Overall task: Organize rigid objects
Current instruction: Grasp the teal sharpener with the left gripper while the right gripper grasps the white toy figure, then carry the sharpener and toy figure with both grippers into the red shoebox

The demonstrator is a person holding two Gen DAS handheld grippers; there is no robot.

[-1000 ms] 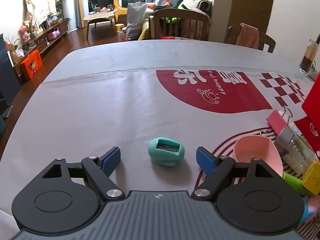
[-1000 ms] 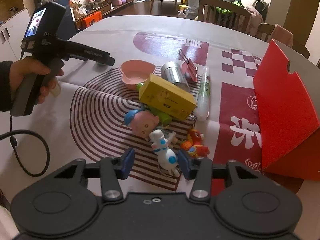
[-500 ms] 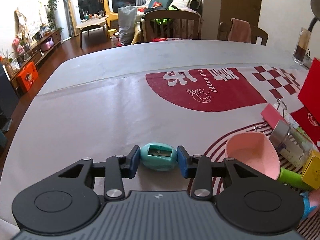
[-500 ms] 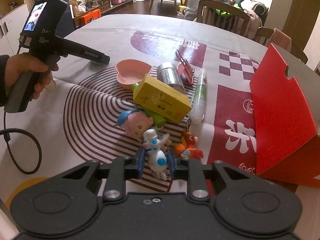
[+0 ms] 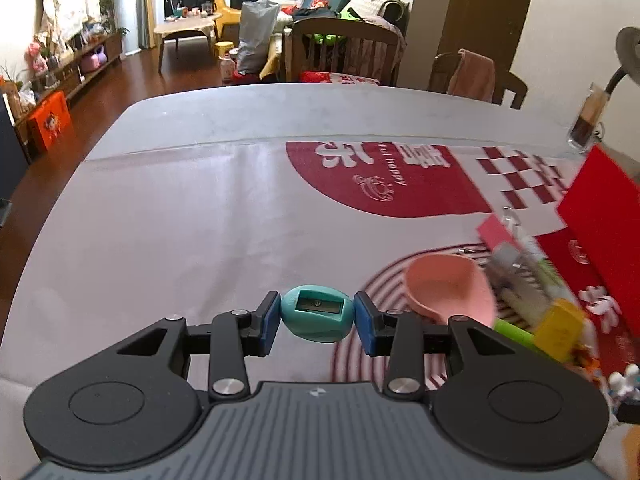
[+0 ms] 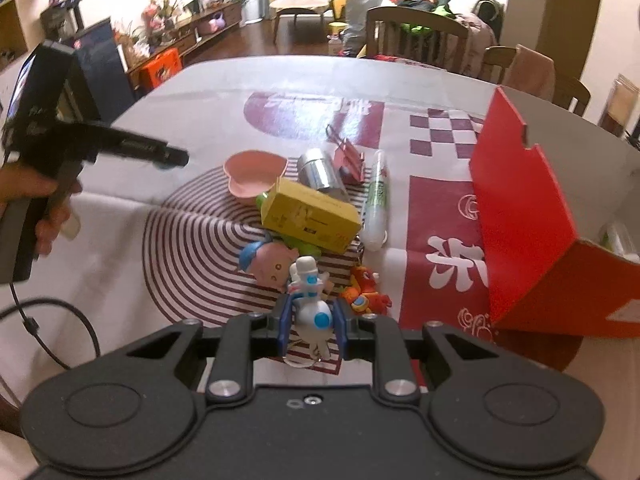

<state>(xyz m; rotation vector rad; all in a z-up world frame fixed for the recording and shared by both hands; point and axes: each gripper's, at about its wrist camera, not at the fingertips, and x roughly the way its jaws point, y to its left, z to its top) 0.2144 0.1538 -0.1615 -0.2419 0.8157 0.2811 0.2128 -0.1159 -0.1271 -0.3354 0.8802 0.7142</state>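
Note:
My left gripper (image 5: 316,316) is shut on a teal egg-shaped pencil sharpener (image 5: 317,314), held a little above the tablecloth with its blade slot facing up. My right gripper (image 6: 310,320) is shut on a white and blue toy figure (image 6: 312,304), lifted just off the striped part of the cloth. Behind the figure lies the pile: a pink-faced toy head (image 6: 270,262), an orange toy (image 6: 362,292), a yellow box (image 6: 310,216), a pink bowl (image 6: 254,174), a metal can (image 6: 320,170), a pink binder clip (image 6: 350,158) and a white tube (image 6: 376,204).
An open red cardboard box (image 6: 524,216) stands at the right of the pile. A person's hand (image 6: 38,204) holds the left gripper's handle at the far left, with a black cable (image 6: 52,316) trailing below. Chairs stand beyond the table's far edge.
Both grippers closed: the left on the sharpener, the right on the white toy figure. Both then rose a little with what they hold.

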